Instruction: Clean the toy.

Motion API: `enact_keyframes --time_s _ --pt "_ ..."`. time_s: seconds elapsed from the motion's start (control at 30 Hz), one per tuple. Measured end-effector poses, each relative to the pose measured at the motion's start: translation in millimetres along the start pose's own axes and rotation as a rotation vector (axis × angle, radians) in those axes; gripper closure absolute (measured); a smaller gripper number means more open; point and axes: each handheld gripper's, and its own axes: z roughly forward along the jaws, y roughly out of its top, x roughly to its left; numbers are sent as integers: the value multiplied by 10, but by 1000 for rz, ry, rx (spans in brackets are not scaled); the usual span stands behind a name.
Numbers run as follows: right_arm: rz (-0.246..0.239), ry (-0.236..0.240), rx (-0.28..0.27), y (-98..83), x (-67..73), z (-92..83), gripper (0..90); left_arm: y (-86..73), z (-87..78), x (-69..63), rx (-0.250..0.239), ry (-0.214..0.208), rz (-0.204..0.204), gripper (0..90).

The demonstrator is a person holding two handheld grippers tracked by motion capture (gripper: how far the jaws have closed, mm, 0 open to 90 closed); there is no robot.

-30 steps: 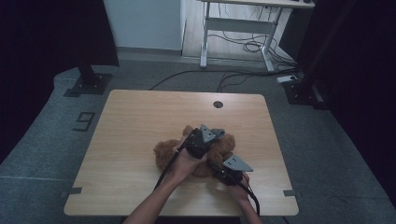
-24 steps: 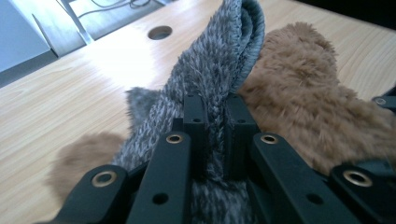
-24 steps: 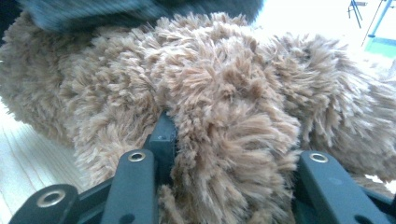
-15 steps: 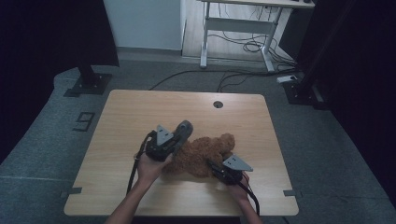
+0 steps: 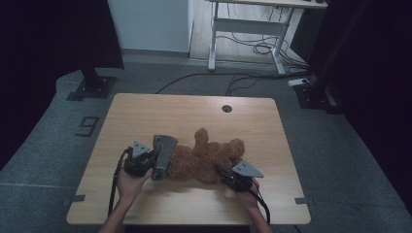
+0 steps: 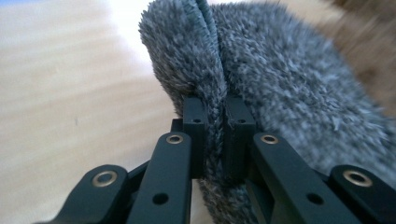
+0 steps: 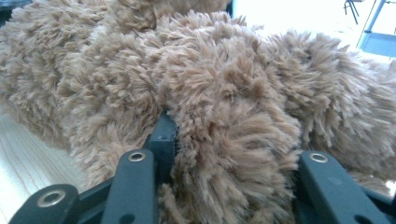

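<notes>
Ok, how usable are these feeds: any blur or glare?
High view: dim but sharp. Left gripper view: grey fuzzy cloth crisp at the tongs, tabletop blurred, glare at top. Right gripper view: teddy bear sharp, background washed out.

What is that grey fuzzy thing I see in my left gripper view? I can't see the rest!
Observer: A grey fleece garment. In the high view it hangs at the brown teddy bear's left end, over the wooden table.
Operator: Is somebody holding the teddy too?
Observer: Yes. In the right gripper view the right gripper is clamped on a thick tuft of the bear's fur.
Operator: Is teddy sitting up?
Observer: No. From above it lies stretched out sideways between the two grippers, with one limb pointing toward the table's far edge.
</notes>
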Motion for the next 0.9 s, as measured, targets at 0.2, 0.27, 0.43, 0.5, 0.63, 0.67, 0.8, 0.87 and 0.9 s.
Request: enact_keyframes --time_s 0.2,0.27,0.43,0.5,0.63,0.67,0.8,0.87,0.9 --pt "9 2 -2 2 -3 1 567 -115 161 5 63 -89 -60 807" --pt "19 8 -3 3 -8 -1 568 -103 204 -15 54 -106 -75 806" --pt "33 23 -23 46 -2 4 606 -40 275 -14 21 -163 -151 821" --pt "17 27 -36 85 15 12 618 -8 283 -16 4 -168 -158 823" --pt "-22 32 -65 161 -9 60 629 115 288 18 -37 -179 -175 824" --pt "-33 28 -71 177 -26 78 630 178 293 33 -58 -185 -186 824" --pt "-73 -44 -93 335 -140 218 640 389 366 58 -102 -175 -202 824" --pt "-91 -69 -104 403 -185 268 640 449 415 80 -117 -166 -207 823" --pt "-103 -80 -109 430 -213 299 639 457 447 96 -113 -164 -211 823"
